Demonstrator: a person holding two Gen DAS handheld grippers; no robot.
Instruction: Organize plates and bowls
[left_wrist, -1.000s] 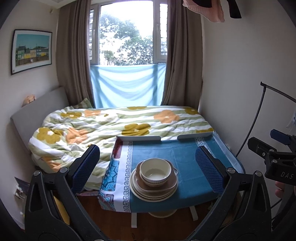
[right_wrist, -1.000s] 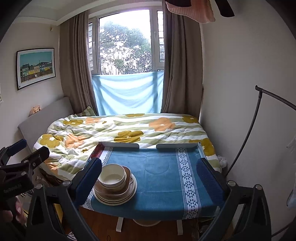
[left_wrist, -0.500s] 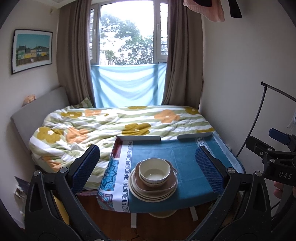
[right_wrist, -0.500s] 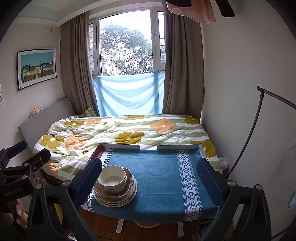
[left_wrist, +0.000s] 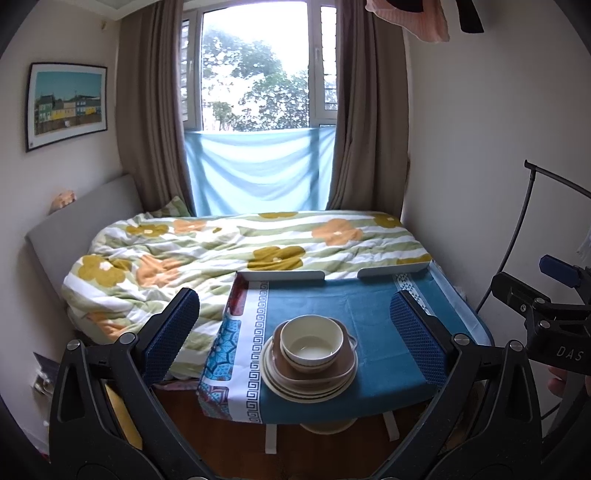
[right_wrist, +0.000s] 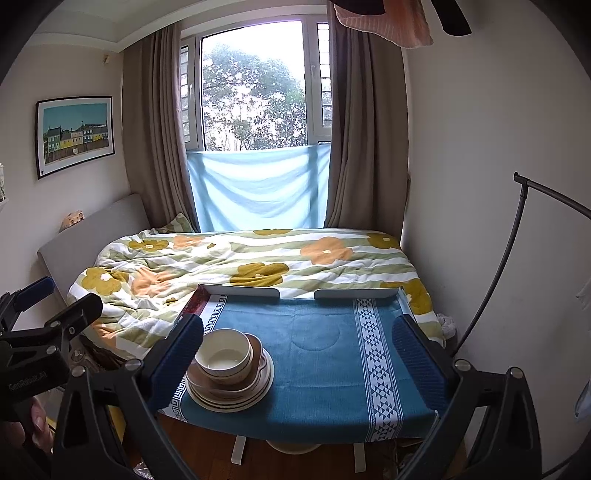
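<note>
A cream bowl (left_wrist: 311, 342) sits in a brown dish (left_wrist: 340, 369) on a stack of cream plates (left_wrist: 295, 389), near the front edge of a small table under a blue cloth (left_wrist: 373, 314). The stack also shows in the right wrist view: bowl (right_wrist: 223, 355), plates (right_wrist: 236, 400), cloth (right_wrist: 321, 354). My left gripper (left_wrist: 295, 334) is open and empty, held back from the table with the stack between its fingers in view. My right gripper (right_wrist: 297, 349) is open and empty, the stack by its left finger (right_wrist: 177, 354).
A bed with a flowered quilt (left_wrist: 221, 254) lies behind and left of the table. White raised rails (left_wrist: 280, 275) edge the table's far side. A black curved stand (right_wrist: 517, 236) rises at the right wall. Wooden floor (left_wrist: 229, 439) lies below the table.
Both grippers have drifted slightly; the view has barely shifted. The stack has not moved.
</note>
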